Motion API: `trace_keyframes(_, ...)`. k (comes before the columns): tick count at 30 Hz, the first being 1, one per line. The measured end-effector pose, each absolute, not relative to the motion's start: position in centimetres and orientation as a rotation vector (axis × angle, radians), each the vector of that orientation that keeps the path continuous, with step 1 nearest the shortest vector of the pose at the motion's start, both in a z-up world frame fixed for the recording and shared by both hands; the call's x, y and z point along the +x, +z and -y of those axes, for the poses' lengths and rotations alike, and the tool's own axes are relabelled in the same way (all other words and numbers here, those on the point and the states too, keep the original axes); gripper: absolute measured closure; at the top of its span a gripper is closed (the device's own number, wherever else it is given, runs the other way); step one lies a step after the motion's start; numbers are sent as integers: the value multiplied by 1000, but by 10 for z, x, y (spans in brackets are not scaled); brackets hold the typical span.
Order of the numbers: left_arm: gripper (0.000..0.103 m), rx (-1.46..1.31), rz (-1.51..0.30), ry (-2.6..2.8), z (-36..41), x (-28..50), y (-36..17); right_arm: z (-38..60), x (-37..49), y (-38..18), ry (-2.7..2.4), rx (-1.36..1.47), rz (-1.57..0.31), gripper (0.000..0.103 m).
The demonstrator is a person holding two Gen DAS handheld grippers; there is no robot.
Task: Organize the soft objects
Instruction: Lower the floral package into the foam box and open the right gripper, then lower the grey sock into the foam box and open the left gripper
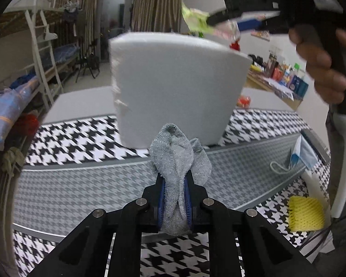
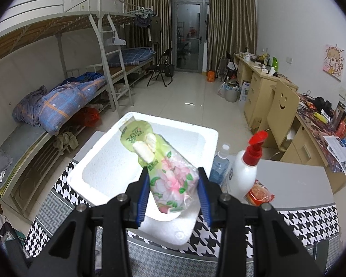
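My left gripper (image 1: 174,185) is shut on a grey sock (image 1: 178,159) and holds it above the houndstooth cloth, in front of the white foam box (image 1: 173,87). My right gripper (image 2: 173,184) is shut on a floral tissue pack (image 2: 166,166) and holds it over the open foam box (image 2: 99,161). The right gripper (image 1: 253,11) with the pack (image 1: 196,19) also shows in the left wrist view, above the box's far right corner.
A blue face mask (image 1: 299,154) and a yellow foam net (image 1: 305,212) lie on the cloth at the right. A white pump bottle (image 2: 246,168), a water bottle (image 2: 220,161) and a red snack pack (image 2: 259,195) stand right of the box.
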State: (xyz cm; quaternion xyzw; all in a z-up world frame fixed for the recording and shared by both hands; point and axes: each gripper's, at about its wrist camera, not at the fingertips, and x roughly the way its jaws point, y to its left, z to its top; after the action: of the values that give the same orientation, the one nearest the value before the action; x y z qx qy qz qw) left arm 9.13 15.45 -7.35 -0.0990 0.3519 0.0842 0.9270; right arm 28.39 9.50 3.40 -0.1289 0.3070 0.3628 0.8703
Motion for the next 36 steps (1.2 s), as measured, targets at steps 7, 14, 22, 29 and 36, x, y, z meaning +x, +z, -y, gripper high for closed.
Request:
trace_keyframes(7,87,-206,-672,208,-166,84,-57,-96,287,33,761,-250,-652,29)
trace_keyframes(14,87,-185,-609,230,-169,81,-33,-90,286,35,768,-238,-646,21)
trace_keyframes(22,87,-168,-541,247,-171,81,-1,-77,278,43,772,-231,-619,20)
trace_keyframes(29,87,-152,-519,236,-167,87,10,-68,271,46,775,-211,-606,18)
trace_keyframes(36,87,-134,-493,240,-170,96,21,-61,266,49,769,-212,-586,17)
